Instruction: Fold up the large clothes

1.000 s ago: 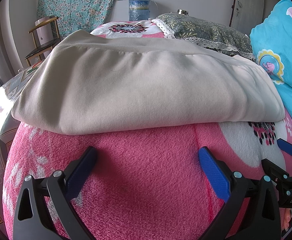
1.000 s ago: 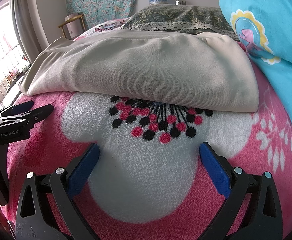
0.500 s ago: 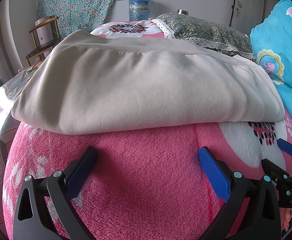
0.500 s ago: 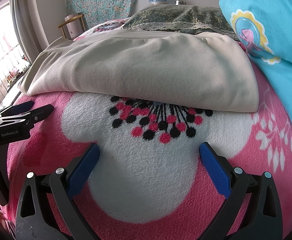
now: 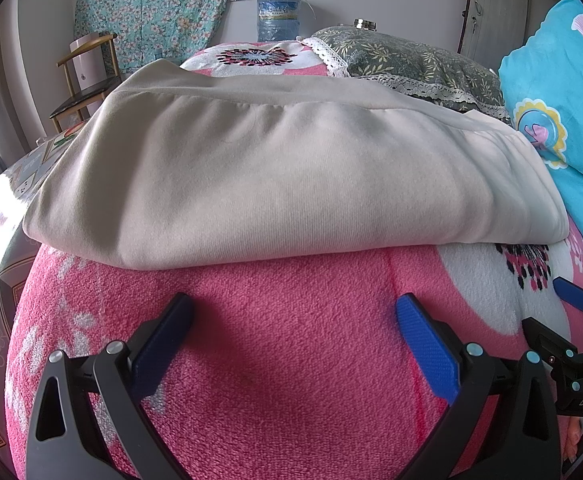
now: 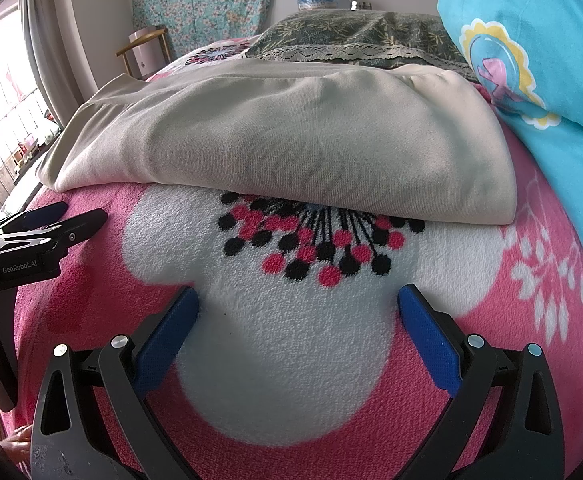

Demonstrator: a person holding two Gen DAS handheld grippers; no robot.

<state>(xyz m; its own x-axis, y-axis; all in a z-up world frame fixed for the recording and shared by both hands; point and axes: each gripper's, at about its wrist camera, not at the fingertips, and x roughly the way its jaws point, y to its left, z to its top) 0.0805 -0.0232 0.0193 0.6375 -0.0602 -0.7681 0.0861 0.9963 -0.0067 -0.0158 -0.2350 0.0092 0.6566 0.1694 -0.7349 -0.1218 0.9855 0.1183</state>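
On pink blanket [image 5: 291,360], folded beige garment [image 5: 291,176], smooth, layered.

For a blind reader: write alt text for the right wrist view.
A folded beige garment lies on a pink floral blanket, ahead of the open, empty right gripper. The left gripper rests at left.

smooth matt knit garment [image 5: 291,184], fuzzy fleece blanket [image 5: 291,360].
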